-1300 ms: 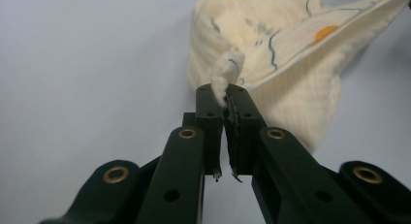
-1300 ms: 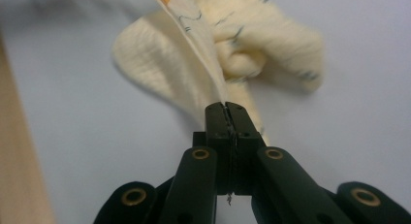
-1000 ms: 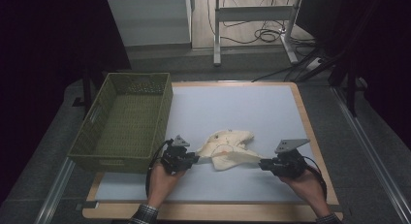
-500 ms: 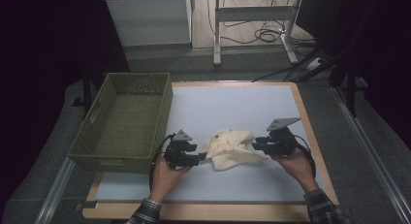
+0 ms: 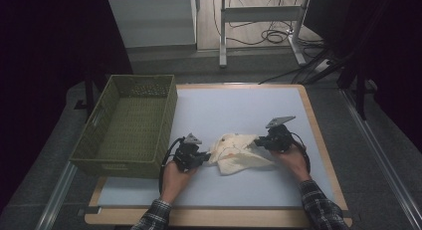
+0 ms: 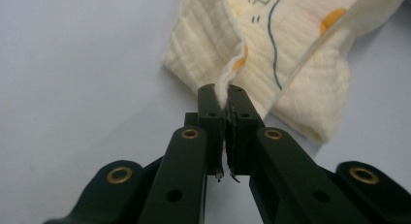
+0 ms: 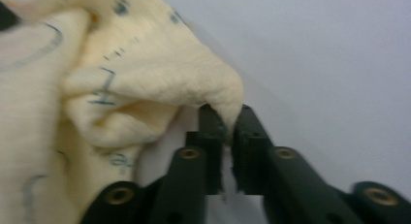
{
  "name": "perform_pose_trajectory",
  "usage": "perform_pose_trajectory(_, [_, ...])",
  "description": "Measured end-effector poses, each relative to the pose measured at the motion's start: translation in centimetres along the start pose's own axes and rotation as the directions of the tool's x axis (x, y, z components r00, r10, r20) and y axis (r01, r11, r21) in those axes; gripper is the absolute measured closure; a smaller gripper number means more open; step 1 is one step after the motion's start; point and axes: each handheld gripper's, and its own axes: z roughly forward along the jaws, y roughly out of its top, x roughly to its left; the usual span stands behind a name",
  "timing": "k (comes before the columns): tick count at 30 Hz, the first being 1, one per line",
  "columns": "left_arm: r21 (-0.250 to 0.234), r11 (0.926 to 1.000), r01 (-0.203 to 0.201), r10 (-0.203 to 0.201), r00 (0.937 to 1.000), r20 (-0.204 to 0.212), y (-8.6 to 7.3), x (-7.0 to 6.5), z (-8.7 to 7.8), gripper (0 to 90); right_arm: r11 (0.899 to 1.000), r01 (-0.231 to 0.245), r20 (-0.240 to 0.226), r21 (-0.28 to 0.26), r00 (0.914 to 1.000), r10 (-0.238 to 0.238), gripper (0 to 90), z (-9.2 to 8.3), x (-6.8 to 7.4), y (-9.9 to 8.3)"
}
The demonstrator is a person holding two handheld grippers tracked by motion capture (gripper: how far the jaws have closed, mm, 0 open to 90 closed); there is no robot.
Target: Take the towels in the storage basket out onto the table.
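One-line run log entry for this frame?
left gripper: shut on cloth edge | right gripper: shut on cloth corner | cloth: crumpled on mat | basket: empty

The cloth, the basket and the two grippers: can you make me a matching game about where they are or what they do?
Things:
1. cloth
2. basket
3. left gripper
4. right gripper

Descriptions:
A. green, with nothing in it, at the table's left
B. cream, crumpled, lying between the two grippers
C. shut on the cloth's edge beside an orange mark
D. shut on a plain cream fold of the cloth

Pairs: 1-B, 2-A, 3-C, 4-D
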Motion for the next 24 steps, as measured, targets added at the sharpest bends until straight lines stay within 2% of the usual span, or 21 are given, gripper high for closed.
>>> perform_pose_trajectory(2, [-0.014,0.9998,-0.013,0.013,0.9998,-0.012,0.7,-0.1,-0.4,87.1,1.0,-0.014,0.008,-0.014,0.9999,0.014,86.6,-0.8,0.4,0.2])
perform_pose_trajectory(3, [-0.026,0.9993,-0.025,0.024,0.9994,-0.025,1.2,-0.2,-0.9,87.1,1.0,-0.006,0.012,-0.021,0.9999,0.006,86.8,-1.5,0.7,0.4])
perform_pose_trajectory(7, [-0.069,0.9962,-0.053,0.047,0.9961,-0.074,3.7,-0.1,-2.7,87.0,0.998,0.007,0.004,-0.066,1.0,-0.007,86.9,-5.8,1.6,2.0])
perform_pose_trajectory(9, [-0.084,0.9943,-0.065,0.055,0.9914,-0.119,5.7,0.2,-3.9,87.0,0.996,0.022,0.024,-0.082,0.9995,-0.02,86.8,-8.0,1.9,3.2])
perform_pose_trajectory(10, [-0.083,0.9931,-0.083,0.069,0.9842,-0.163,6.8,0.5,-4.4,87.0,0.995,0.031,0.043,-0.09,0.9987,-0.027,86.8,-8.8,1.8,3.9])
perform_pose_trajectory(11, [-0.072,0.9923,-0.101,0.083,0.9719,-0.22,7.9,1.0,-4.8,87.1,0.995,0.035,0.06,-0.098,0.9978,-0.029,86.8,-9.6,1.6,4.6])
perform_pose_trajectory(12, [-0.063,0.9929,-0.101,0.081,0.9619,-0.261,9.0,1.6,-5.1,87.1,0.994,0.033,0.081,-0.104,0.9965,-0.024,86.8,-10.1,1.2,5.3])
perform_pose_trajectory(13, [-0.06,0.9947,-0.084,0.063,0.9564,-0.285,10.1,2.5,-5.2,87.1,0.994,0.026,0.1,-0.11,0.9949,-0.015,86.5,-10.3,0.7,6.1])
perform_pose_trajectory(14, [-0.057,0.9967,-0.057,0.036,0.9473,-0.318,11.2,3.4,-5.0,86.4,0.993,0.011,0.12,-0.121,0.9928,0.003,84.5,-10.3,0.0,6.9])
perform_pose_trajectory(15, [-0.024,0.9992,-0.033,0.022,0.9265,-0.376,12.1,4.2,-4.6,81.0,0.99,-0.007,0.136,-0.139,0.9904,0.026,73.9,-10.0,-0.8,7.6])
perform_pose_trajectory(16, [0.018,0.9998,-0.013,0.019,0.9022,-0.431,12.8,4.8,-4.1,68.1,0.988,-0.033,0.157,-0.148,0.986,0.057,69.0,-9.5,-1.3,8.2])
perform_pose_trajectory(17, [0.043,0.9991,-0.009,0.027,0.8881,-0.459,13.1,5.1,-3.8,56.3,0.99,-0.052,0.168,-0.134,0.983,0.074,68.9,-8.9,-1.8,8.5])
perform_pose_trajectory(18, [0.046,0.9988,-0.013,0.033,0.891,-0.453,13.0,5.1,-3.7,54.2,0.991,-0.055,0.169,-0.121,0.9826,0.076,68.7,-8.4,-2.0,8.6])
perform_pose_trajectory(20, [0.021,0.9996,-0.019,0.026,0.9132,-0.407,12.4,4.5,-3.5,50.2,0.993,-0.049,0.151,-0.107,0.9864,0.065,68.7,-7.8,-1.7,8.0])
perform_pose_trajectory(24, [0.029,0.9987,-0.042,0.049,0.9439,-0.327,10.3,3.1,-2.7,46.7,0.998,-0.03,0.114,-0.057,0.9928,0.036,68.7,-6.6,-1.0,5.6])
